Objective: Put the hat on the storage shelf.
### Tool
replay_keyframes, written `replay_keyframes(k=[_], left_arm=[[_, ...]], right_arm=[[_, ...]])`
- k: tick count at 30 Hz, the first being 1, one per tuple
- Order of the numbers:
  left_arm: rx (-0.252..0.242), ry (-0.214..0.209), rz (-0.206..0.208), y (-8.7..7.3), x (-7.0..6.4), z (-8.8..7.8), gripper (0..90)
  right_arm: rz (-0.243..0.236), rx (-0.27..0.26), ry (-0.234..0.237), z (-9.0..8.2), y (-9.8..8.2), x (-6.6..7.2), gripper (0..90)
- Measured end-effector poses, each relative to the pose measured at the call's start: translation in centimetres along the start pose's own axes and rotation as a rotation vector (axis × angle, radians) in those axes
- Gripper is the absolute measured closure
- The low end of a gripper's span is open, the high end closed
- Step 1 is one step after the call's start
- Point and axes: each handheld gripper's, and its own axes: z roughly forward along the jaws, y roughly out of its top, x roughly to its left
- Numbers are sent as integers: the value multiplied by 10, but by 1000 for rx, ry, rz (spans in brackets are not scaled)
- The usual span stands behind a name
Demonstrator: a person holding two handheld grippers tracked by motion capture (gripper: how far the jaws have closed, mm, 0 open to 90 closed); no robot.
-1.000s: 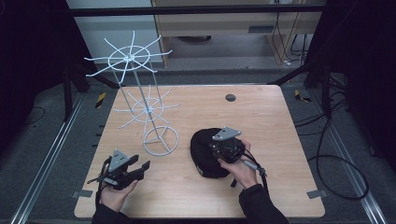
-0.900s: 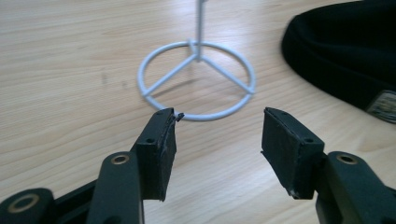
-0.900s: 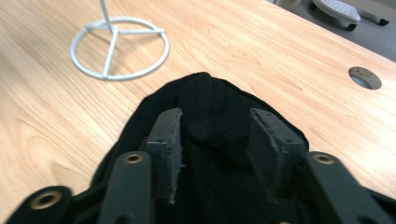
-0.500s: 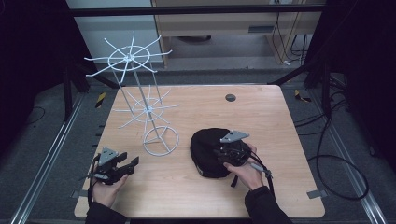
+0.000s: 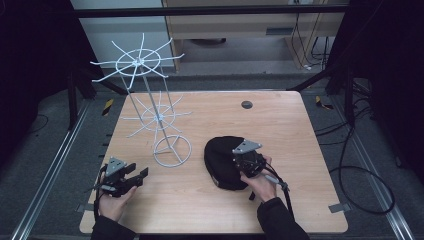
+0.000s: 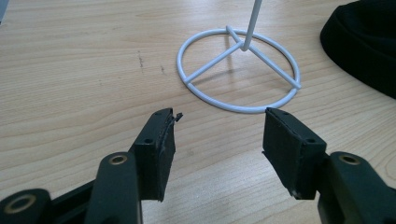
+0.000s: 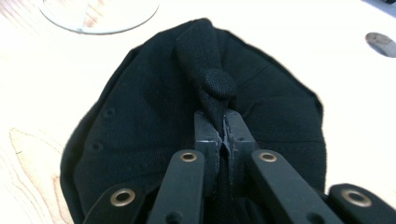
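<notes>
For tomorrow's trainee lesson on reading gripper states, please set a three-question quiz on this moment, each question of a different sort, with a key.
1. True or false: the right gripper is shut on a fold of the black cap.
2. Multiple choice: the left gripper is (A) open over bare wood, (B) shut on a wire, (C) shut on a cloth.
3. Fill in: the white wire rack stands on a round ____ base, to the ____ of the cap in the high view.

Key
1. True; the jaws pinch fabric near the top button.
2. A
3. ring; left
</notes>
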Motion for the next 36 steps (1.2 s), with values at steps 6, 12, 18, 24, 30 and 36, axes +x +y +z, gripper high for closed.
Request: replay_keyframes(k=[6,12,18,24,30,36], left_arm=[[-2,4,-9,0,2,-1,431],[-7,9,-14,1,3,0,431],[-8,16,-35,0,6,-1,431],[-4,26,-38,-1,9,0,424],[-4,32,-41,-2,10,0,419],[-3,33,-40,-2,11,0,417]], right_arm=[[23,-87,10,-22,-3,-9,873],[40,-167,23,-42,-5,-17,873],[70,-287,36,-69,-4,-28,874],[85,-394,36,-90,1,-33,874],[91,-455,38,-100,4,-34,876],[87,-547,23,-115,11,-32,877]])
